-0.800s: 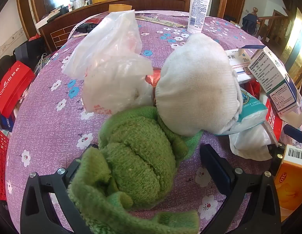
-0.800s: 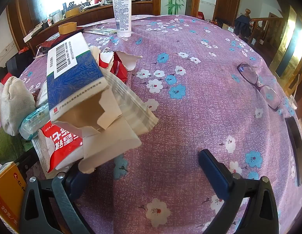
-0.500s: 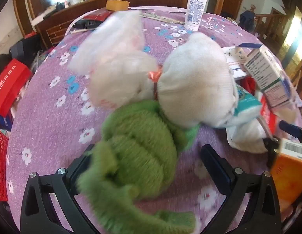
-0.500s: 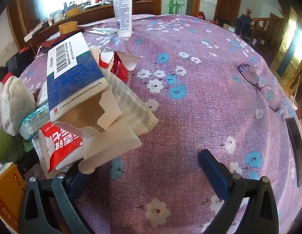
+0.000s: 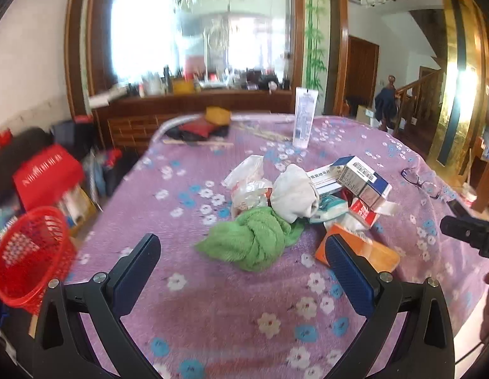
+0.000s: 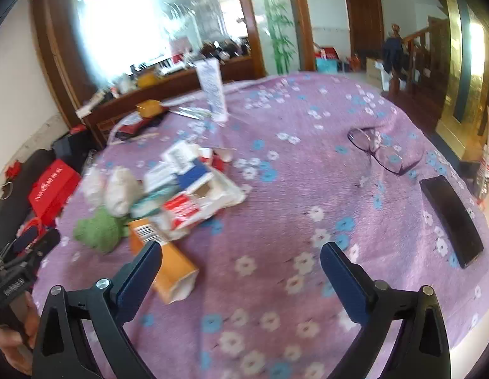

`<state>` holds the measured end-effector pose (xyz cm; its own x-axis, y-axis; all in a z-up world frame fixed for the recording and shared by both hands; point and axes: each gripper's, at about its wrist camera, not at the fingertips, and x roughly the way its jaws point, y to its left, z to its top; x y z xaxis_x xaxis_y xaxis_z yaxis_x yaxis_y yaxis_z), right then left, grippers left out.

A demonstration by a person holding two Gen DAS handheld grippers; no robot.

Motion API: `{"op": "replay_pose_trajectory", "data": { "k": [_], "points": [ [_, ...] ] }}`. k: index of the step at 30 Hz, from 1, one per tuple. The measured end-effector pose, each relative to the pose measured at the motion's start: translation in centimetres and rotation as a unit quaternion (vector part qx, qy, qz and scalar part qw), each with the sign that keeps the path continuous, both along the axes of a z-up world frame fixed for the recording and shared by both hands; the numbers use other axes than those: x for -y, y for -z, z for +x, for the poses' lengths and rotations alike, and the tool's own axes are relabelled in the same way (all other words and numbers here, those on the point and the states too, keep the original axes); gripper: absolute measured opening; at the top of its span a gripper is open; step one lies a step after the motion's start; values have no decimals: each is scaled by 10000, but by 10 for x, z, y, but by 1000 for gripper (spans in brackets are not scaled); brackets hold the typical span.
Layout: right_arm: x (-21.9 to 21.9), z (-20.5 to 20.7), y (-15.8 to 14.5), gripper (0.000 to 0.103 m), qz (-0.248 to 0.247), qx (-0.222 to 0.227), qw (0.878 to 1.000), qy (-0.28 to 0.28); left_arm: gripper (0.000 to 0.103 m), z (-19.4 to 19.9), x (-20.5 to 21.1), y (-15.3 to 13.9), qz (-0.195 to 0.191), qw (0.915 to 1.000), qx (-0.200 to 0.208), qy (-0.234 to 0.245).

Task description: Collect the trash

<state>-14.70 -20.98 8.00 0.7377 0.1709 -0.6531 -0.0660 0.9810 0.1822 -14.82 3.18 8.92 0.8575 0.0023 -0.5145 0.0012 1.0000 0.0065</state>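
Both tongs, left (image 5: 243,254) and right (image 6: 241,262), stand wide and empty above the desk (image 5: 213,309). Trash pile (image 5: 304,195) sits uncollected at twelve o'clock; red basket (image 5: 29,252) waits at nine, evidently its receptacle.

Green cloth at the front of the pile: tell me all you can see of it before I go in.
The green cloth looks like terry towelling, bunched and twisted into a knot-like lump, with one loose end trailing toward the camera's left. It lies on the purple flowered tablecloth at the near edge of the trash pile. Its far side touches the white cloth bundle and the crumpled plastic bag. Neither gripper touches it.
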Motion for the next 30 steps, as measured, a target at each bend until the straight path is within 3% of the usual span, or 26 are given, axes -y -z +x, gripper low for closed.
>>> {"op": "replay_pose_trajectory", "data": {
  "k": [4, 8, 12, 19, 30],
  "points": [
    [-22, -37, 3, 86, -326, 379, 9987, 39, 103, -39, 0, 5, 99, 9988, 449, -189],
    [-41, -64, 12, 85, -723, 689, 9949, 138, 103, -70, -11, 9, 222, 9950, 842, -490],
    [-46, -79, 18, 85, -516, 757, 9957, 107, 103, -82, -19, 14, 45, 9957, 699, -602],
    [-67, -101, 18, 85, -1074, 778, 9912, -16, 103, -104, -18, 16, 66, 9950, 771, -639],
    [-73, -96, 22, 85, -1320, 746, 9884, -20, 103, -96, -15, 23, 127, 9961, 599, -630]
  ]
}}
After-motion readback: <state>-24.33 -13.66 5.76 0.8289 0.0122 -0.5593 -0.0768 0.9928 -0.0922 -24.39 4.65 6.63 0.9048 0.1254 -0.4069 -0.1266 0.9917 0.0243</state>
